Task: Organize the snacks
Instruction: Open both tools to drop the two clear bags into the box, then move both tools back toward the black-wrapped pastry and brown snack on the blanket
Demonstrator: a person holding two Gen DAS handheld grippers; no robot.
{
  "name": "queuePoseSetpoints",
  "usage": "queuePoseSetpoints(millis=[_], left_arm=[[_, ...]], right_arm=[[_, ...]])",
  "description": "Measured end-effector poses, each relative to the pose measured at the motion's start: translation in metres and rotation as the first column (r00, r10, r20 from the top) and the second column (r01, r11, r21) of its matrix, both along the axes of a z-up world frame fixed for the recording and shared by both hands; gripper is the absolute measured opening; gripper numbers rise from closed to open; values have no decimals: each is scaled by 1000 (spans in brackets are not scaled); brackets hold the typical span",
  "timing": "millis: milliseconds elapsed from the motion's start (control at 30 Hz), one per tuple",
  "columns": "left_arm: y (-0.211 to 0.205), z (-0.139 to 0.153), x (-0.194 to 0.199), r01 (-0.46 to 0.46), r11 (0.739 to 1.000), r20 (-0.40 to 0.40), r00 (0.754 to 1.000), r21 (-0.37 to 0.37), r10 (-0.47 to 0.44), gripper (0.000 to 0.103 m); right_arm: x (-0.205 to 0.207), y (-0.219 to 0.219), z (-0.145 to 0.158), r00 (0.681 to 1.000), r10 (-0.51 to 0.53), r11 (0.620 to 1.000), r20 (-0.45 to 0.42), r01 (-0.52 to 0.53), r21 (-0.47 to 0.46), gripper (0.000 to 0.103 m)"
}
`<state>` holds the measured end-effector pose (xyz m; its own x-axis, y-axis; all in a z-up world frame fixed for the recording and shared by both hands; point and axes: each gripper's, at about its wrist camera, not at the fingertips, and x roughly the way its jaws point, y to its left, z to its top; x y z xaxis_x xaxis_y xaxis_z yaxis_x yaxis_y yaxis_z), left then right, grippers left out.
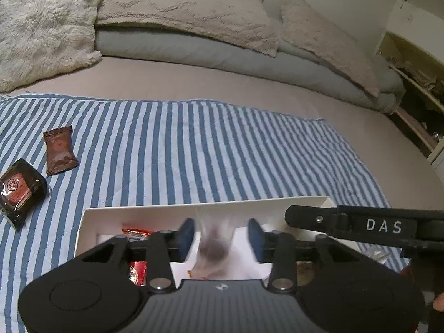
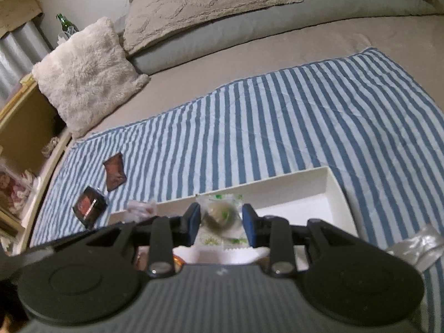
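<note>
A white box lies on a blue-striped cloth on the bed. My left gripper hangs over the box, jaws apart. A blurred clear-wrapped snack with a dark round centre sits between the pads without touching them. Red-wrapped snacks lie in the box to the left. My right gripper is shut on a round cake in a clear, green-printed wrapper above the box. One of its fingers reaches in from the right. A brown packet and a dark packet lie loose on the cloth.
A crumpled clear wrapper lies on the cloth right of the box. A fluffy cushion and long pillows line the head of the bed. Wooden shelves and a green bottle stand beside the bed.
</note>
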<state>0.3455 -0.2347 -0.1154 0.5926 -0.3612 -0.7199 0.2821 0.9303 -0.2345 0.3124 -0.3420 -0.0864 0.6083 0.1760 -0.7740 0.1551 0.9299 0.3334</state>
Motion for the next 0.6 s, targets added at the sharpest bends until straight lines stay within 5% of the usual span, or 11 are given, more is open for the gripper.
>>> queuePoseSetpoints(millis=[300,600], left_arm=[[12,-7,3,-41,998,-55,998,55,44,78],[12,-9,-3,-40,995,-93,994,90,48,96]], right_arm=[[1,3,-10,997,-7,999,-73,4,-37,47],[-11,1,-7,995,7,997,-102,-15,-74,57]])
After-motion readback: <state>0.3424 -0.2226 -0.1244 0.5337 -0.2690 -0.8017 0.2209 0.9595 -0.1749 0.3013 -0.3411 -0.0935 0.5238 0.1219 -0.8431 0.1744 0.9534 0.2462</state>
